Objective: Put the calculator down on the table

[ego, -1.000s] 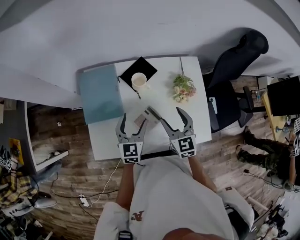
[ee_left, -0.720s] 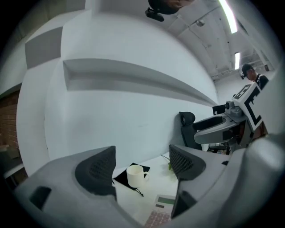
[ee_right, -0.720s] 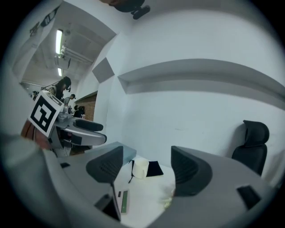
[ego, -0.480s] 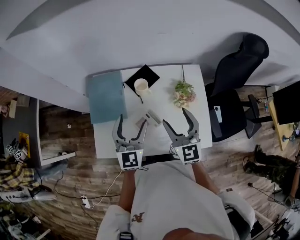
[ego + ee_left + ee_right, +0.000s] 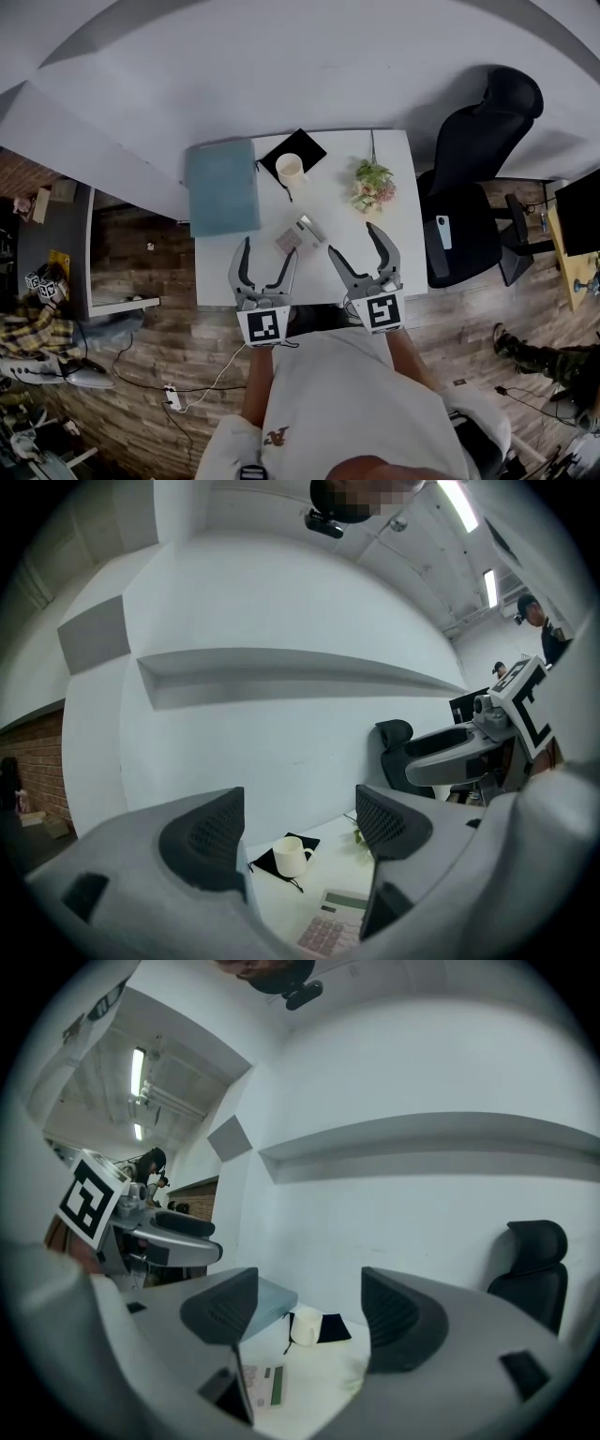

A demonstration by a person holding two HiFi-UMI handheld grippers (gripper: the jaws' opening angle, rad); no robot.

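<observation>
A: Head view first. Where is the calculator?

B: The calculator [image 5: 299, 234] lies flat on the white table [image 5: 408, 225], free of both tools. It sits just beyond and between the left gripper [image 5: 269, 251] and the right gripper [image 5: 353, 241]. Its long axis runs diagonally, keys toward the near left and display toward the far right. The left gripper's inner fingertip looks the nearer one. Both grippers are spread wide and carry nothing.

A: And the left gripper view?

B: The left gripper [image 5: 298, 829] has its jaws well apart with nothing held. The calculator [image 5: 330, 930] shows low in the gap, on the table ahead, with a white mug [image 5: 291, 855] farther off.

A: The right gripper view?

B: The right gripper [image 5: 309, 1309] is likewise wide and empty. The calculator [image 5: 261, 1387] lies below and to its left, partly behind the left jaw.

A: What differs from a second ago?

B: Then the fingertips were right up against the calculator. Now both grippers sit back toward the near table edge, clear of it. The putting-down looks finished.
</observation>
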